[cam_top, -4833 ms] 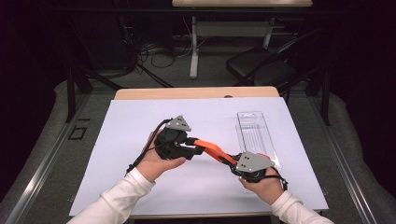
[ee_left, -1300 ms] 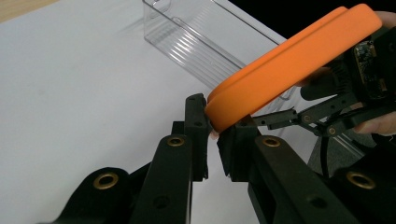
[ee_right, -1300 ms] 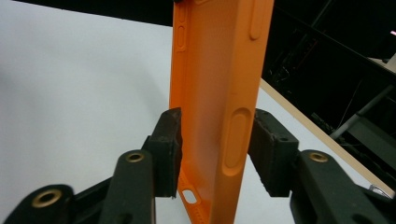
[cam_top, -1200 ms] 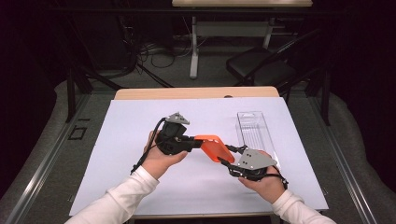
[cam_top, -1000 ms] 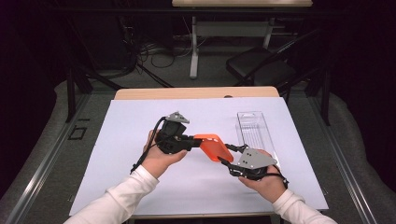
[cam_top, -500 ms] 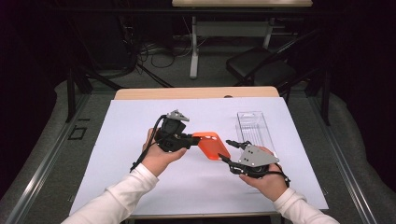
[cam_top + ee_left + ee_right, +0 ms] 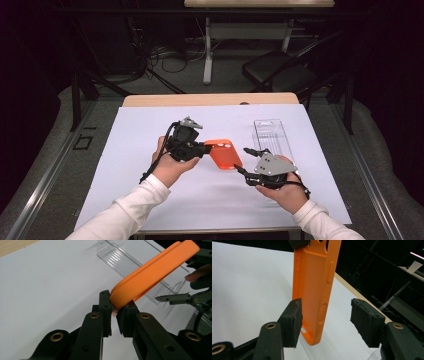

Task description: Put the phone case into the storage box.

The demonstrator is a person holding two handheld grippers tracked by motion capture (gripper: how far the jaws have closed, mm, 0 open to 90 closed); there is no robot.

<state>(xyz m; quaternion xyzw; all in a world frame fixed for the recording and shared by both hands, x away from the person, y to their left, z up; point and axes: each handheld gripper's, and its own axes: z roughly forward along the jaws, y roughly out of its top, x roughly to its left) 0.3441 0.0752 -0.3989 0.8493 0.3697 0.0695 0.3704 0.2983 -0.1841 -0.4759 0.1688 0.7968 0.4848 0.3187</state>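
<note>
Only left gripper (image 7: 114, 312) pinches orange case (image 7: 152, 272).

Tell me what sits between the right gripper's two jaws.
The orange phone case, its lower end hanging between the open jaws of the right gripper, as the right gripper view shows.

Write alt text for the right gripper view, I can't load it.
An orange silicone phone case hangs upright between the right gripper's black jaws, which have just been opening and stand apart. The white table cover lies behind.
</note>
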